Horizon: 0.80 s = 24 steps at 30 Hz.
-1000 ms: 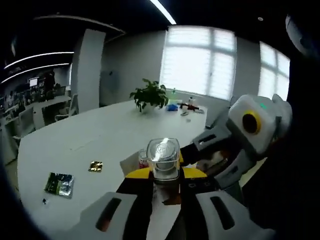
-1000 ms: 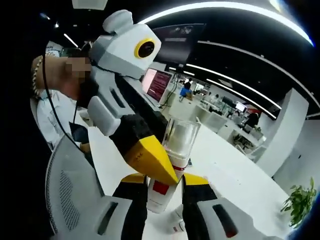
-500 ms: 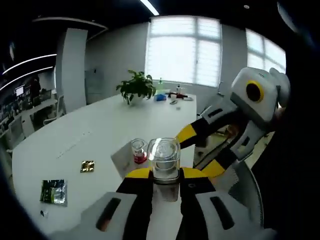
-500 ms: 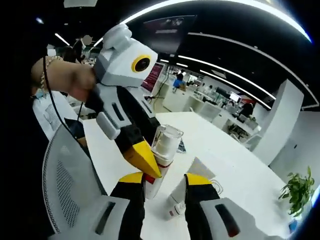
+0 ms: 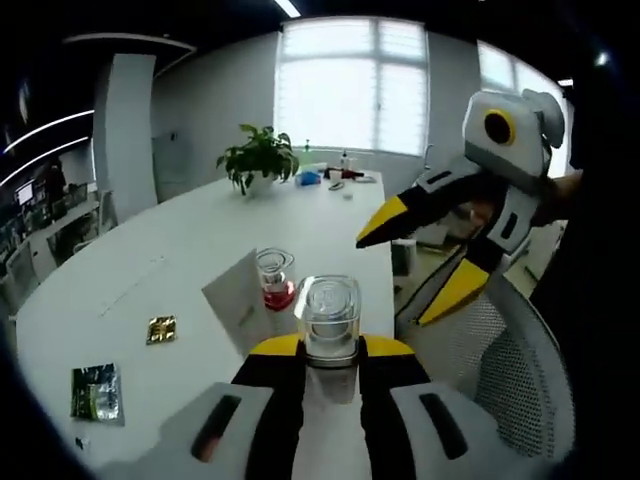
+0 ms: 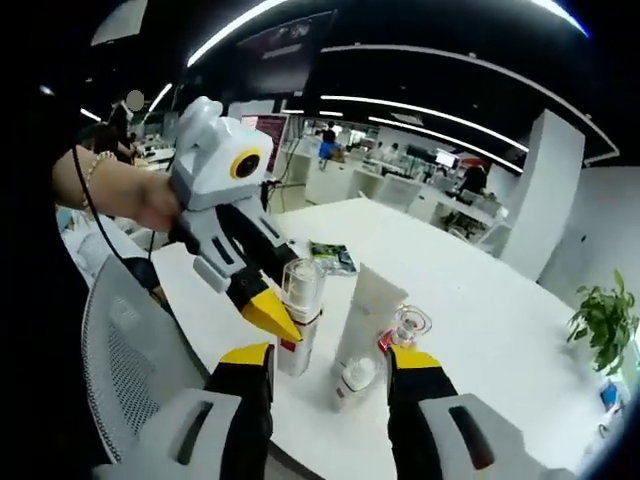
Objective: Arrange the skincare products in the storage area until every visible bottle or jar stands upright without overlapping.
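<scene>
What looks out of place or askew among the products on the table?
The white tube stands cap-down and leans, partly hiding the small red-filled jar behind it. The clear-capped bottle stands upright, clamped in the left gripper. The right gripper is open and holds nothing. Nothing looks spilled.

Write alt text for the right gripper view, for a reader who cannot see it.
The left gripper, held by a hand, grips a clear-capped bottle standing near the edge of a white table. Beside it stand a white tube, cap down, and a small red-filled bottle. The right gripper is open in the foreground, holding nothing.
</scene>
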Tool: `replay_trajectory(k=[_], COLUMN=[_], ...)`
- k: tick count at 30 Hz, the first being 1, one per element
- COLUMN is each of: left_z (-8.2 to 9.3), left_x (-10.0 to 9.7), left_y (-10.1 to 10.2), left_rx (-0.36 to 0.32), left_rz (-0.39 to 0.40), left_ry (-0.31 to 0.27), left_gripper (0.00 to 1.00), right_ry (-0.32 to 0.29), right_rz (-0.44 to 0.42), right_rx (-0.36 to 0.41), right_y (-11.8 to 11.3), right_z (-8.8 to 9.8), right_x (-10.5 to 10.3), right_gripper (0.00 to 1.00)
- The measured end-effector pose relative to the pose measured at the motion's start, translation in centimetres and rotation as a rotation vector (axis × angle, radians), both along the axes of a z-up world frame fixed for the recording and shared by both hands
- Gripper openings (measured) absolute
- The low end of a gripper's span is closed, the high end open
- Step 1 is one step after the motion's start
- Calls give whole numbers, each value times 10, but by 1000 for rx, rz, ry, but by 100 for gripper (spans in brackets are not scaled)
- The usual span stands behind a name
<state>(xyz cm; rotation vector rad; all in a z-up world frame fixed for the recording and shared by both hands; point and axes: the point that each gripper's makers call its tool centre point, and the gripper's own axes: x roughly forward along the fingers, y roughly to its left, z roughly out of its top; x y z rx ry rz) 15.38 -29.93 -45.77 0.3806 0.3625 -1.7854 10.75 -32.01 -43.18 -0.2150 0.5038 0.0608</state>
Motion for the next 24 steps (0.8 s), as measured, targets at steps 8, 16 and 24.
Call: replay_trajectory(k=[8, 16, 24], left_z=[-30, -54, -67], left_x=[8, 12, 18], left_y=[-12, -17, -22], left_rx=[1, 37, 43], left_rz=[-46, -84, -86], left_ry=[-60, -90, -103], left_gripper=[19, 18, 18], right_ry=[65, 90, 100], right_rz=[-109, -191, -234], right_rx=[132, 222, 298], right_y=[-25, -43, -48], right_z=[-24, -40, -52], right_x=[-14, -27, -33], right_gripper=[70, 83, 93])
